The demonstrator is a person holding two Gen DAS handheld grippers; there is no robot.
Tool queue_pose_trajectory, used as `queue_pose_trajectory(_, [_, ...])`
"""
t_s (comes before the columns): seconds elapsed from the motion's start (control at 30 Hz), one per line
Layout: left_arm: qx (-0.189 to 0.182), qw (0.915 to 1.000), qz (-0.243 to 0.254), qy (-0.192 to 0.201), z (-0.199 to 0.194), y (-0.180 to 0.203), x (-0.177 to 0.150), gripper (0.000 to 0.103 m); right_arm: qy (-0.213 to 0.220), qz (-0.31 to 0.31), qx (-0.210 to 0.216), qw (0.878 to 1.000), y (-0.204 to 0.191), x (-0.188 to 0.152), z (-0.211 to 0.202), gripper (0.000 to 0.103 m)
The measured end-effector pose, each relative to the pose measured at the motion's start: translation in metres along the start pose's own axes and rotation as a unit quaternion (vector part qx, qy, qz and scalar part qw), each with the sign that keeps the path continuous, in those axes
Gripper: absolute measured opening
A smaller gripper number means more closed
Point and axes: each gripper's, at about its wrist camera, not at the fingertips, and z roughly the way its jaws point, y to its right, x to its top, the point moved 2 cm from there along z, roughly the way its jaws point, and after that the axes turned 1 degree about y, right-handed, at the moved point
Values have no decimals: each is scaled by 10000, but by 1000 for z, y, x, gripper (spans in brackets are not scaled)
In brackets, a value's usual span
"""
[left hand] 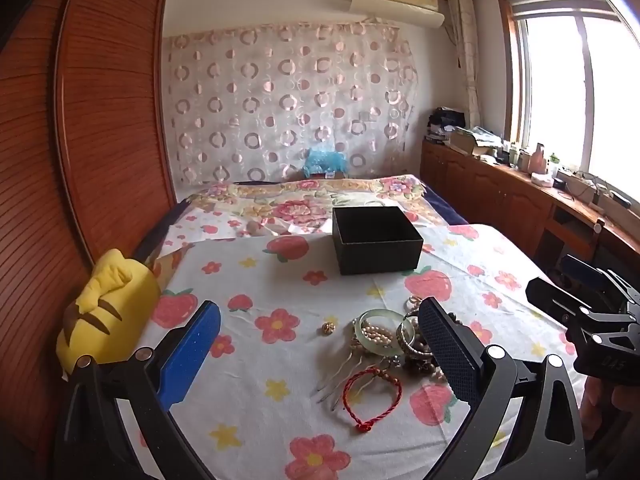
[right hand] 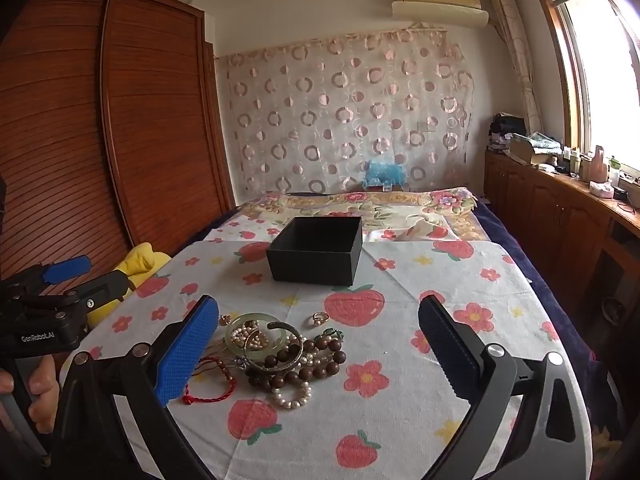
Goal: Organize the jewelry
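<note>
Square matte black box, glossy beads

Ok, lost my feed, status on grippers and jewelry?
Left gripper open, right gripper open, both empty. Jewelry pile untouched on cloth. Black box open, path clear.

Your black box sits on a white sheet printed with red strawberries and pink and yellow flowers. Nearer you than the box lie a pale green bangle, dark brown wooden beads, cream pearls and a red cord bracelet. Your left claw carries blue pads. Left of the box you see a yellow cushion; behind it hangs a white curtain with pink circles.
</note>
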Motion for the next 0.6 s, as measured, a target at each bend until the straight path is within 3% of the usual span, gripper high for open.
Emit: queue_pose_trajectory(0.6, [3,10000,-16,34,-4,-1,4,96,4,3,3,10000,0,-1,0,101])
